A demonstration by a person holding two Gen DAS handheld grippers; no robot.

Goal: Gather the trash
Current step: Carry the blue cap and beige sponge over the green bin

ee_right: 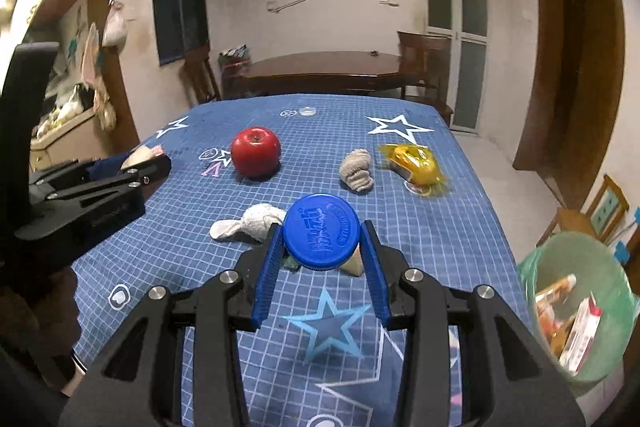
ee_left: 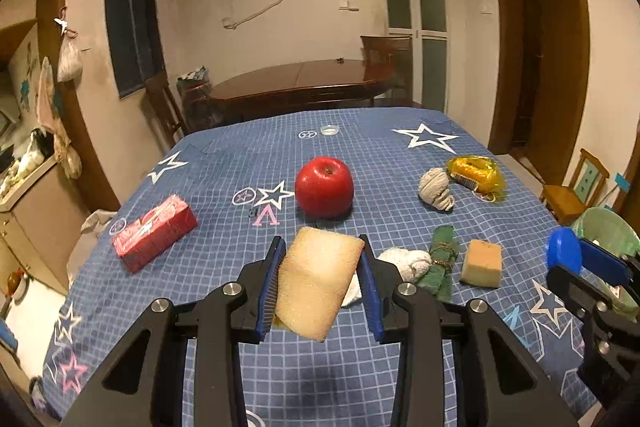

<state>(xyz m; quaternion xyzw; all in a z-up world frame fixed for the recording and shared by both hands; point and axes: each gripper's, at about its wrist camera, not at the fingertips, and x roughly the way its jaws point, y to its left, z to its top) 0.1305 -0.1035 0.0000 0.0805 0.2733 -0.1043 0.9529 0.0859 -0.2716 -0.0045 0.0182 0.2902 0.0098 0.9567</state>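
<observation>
The left hand-held gripper (ee_left: pixel 320 285) is clamped on a pale sponge (ee_left: pixel 318 283), lifted clear of the counter (ee_left: pixel 224 163). The right hand-held gripper (ee_right: pixel 322 251) pinches a blue cap (ee_right: pixel 321 233) by its rim, also in the air. Both look held up for carrying to the green bin (ee_right: pixel 576 307), which stands just off the counter's right edge with packets already inside. The cap has raised lettering, too blurred to read.

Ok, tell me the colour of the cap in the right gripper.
Blue, with raised lettering; the cap shows best in the right wrist view.
</observation>
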